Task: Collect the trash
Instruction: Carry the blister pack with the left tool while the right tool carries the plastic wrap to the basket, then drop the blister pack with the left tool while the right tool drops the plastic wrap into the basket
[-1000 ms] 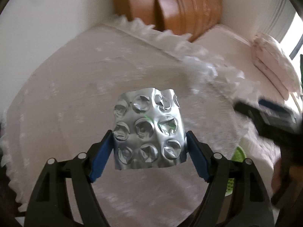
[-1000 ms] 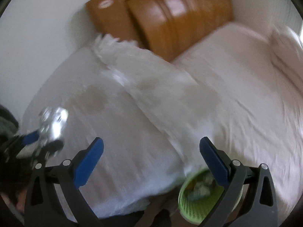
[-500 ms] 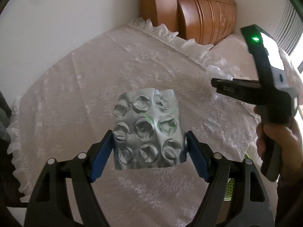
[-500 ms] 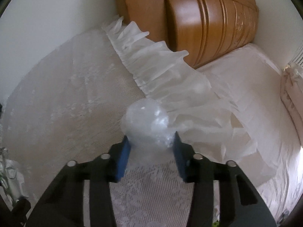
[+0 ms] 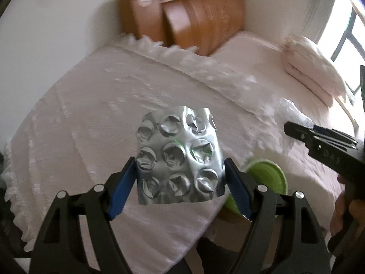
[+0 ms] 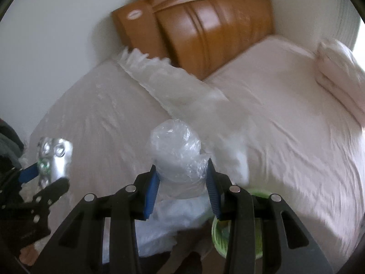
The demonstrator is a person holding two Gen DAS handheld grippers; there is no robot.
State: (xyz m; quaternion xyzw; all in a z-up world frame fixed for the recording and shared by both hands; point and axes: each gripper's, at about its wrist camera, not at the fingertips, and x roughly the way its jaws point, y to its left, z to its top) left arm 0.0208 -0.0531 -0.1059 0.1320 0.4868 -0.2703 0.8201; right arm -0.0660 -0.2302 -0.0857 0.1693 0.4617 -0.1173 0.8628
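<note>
Between the left gripper's (image 5: 180, 178) blue pads: crumpled silver blister pack (image 5: 179, 157), clamped at both side edges
Beyond its right finger: green basket (image 5: 267, 173), beside the bed (image 5: 95, 118)
Right gripper (image 6: 182, 187): closed tight on a clear plastic wad (image 6: 175, 150), basket just below-right

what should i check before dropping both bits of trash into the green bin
1. Left gripper shut on the blister pack: ok.
2. Right gripper shut on the crumpled plastic wrap: ok.
3. Green bin in view beside the bed: ok, partly hidden.
4. Either gripper directly over the bin's opening: not ok, both look to be over the lace cover.
5. Room left in the bin: cannot tell, the inside is blurred.
6. More trash left on the bed: cannot tell, blurred.
</note>
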